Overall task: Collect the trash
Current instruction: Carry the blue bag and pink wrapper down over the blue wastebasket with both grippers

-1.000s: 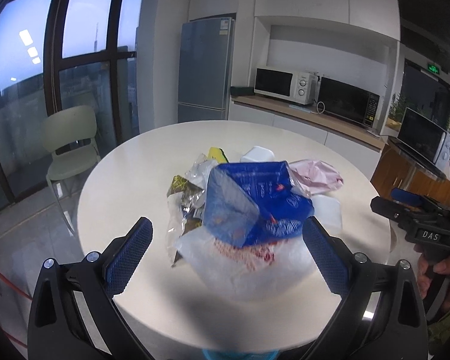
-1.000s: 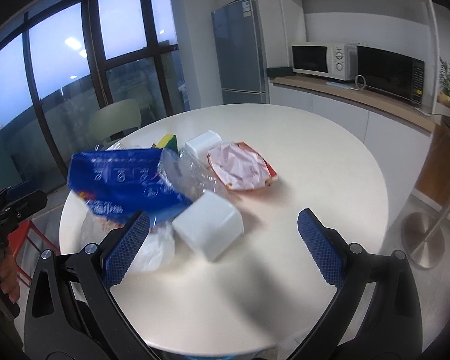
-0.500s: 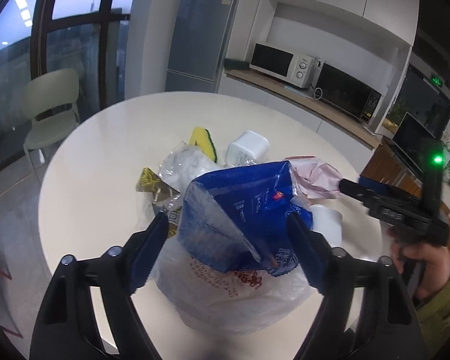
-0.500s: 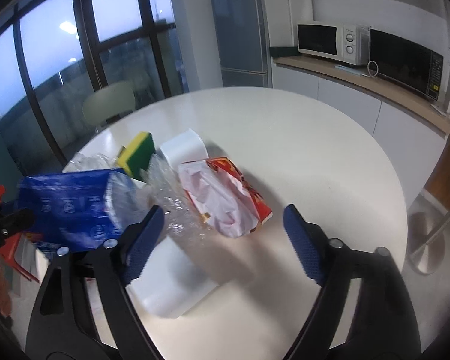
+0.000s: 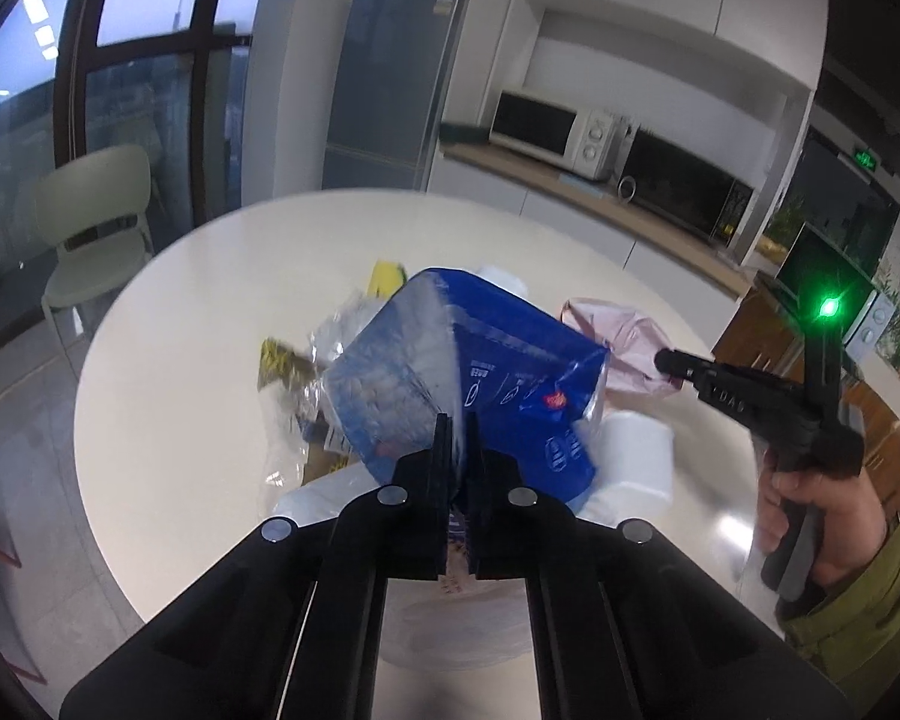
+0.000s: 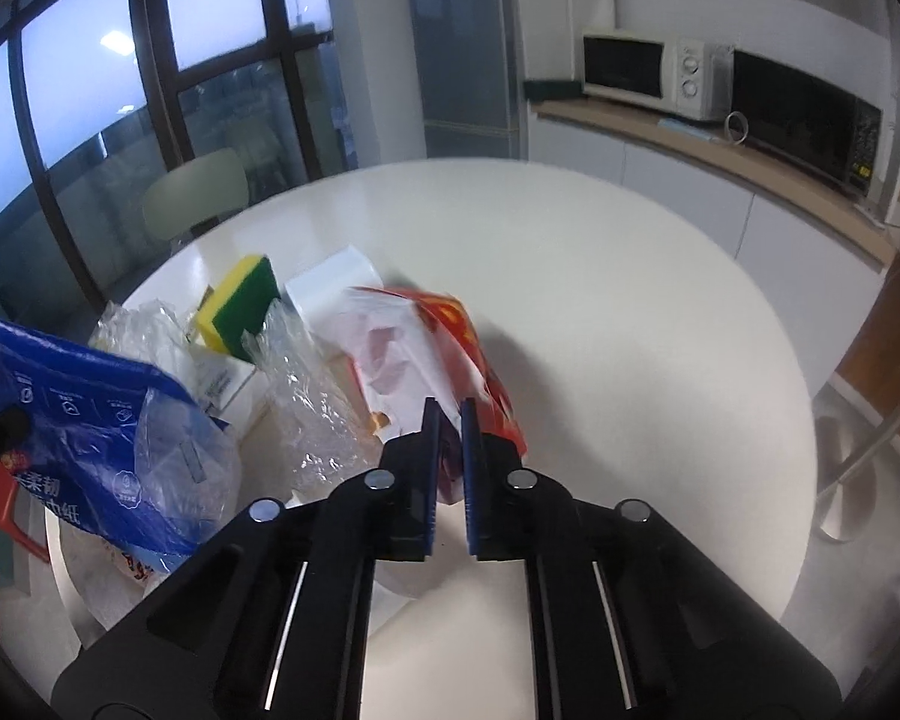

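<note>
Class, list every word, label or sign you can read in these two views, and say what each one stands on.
"DAS": on the black body of the right gripper, partly blurred.
"柔韧" and "巾纸": white characters on the blue plastic package.
Green exit sign above the far doorway: too small to read.
Small print on the package, microwave dials and fridge sticker: blurred.

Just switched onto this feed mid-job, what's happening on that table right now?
A person is clearing a trash pile off the round white table with two handheld grippers. The left gripper is shut on the blue plastic bag; the right gripper is shut on the red and white bag. A sponge, clear wrap and white boxes remain.
</note>
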A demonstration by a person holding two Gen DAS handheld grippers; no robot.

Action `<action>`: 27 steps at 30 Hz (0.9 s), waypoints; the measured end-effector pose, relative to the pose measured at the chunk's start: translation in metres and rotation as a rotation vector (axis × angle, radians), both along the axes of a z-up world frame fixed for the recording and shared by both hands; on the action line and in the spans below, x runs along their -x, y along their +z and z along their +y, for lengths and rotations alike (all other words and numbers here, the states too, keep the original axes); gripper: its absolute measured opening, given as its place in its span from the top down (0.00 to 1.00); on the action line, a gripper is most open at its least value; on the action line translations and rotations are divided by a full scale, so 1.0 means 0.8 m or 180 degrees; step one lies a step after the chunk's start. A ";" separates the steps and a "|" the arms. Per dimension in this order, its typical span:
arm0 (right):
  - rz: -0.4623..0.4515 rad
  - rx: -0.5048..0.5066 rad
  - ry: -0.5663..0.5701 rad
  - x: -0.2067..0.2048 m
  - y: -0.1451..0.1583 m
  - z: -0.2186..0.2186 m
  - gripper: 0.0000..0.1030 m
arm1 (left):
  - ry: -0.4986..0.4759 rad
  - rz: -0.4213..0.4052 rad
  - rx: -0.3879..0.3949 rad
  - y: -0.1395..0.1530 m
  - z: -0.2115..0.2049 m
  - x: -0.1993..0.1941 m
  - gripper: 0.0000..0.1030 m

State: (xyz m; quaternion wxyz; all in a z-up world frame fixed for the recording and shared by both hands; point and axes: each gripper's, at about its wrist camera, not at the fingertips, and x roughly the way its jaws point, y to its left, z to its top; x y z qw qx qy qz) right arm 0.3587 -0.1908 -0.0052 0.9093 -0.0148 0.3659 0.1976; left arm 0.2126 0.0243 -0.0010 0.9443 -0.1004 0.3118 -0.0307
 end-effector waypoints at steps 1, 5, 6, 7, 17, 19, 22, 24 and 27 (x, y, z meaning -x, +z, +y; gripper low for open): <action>-0.0047 -0.0017 -0.0024 0.005 0.003 -0.003 0.96 | -0.0004 -0.0061 0.0006 0.005 0.001 0.003 0.98; -0.0283 -0.0093 -0.0098 0.037 0.023 -0.018 0.98 | -0.0007 -0.0346 0.0081 0.027 0.005 0.029 0.98; -0.0327 -0.0108 -0.0113 0.045 0.028 -0.023 0.98 | -0.0004 -0.0380 0.0093 0.030 0.005 0.034 0.98; -0.0371 -0.0129 -0.0138 0.055 0.034 -0.029 0.98 | 0.0006 -0.0420 0.0107 0.034 0.006 0.043 0.98; -0.0405 -0.0195 -0.0063 0.166 0.065 -0.056 0.98 | -0.0076 -0.0505 0.0037 0.041 0.004 0.128 0.98; -0.0427 -0.0139 -0.0029 0.189 0.066 -0.056 0.98 | -0.0092 -0.0482 0.0008 0.039 0.004 0.145 0.98; -0.0416 -0.0107 0.0037 0.219 0.069 -0.056 0.98 | -0.0113 -0.0438 -0.0049 0.036 0.006 0.167 0.98; -0.0429 -0.0081 0.0057 0.238 0.071 -0.055 0.98 | -0.0115 -0.0377 -0.0072 0.032 0.005 0.179 0.98; -0.0406 -0.0089 0.0161 0.273 0.069 -0.054 0.98 | -0.0146 -0.0343 -0.0136 0.030 0.003 0.198 0.98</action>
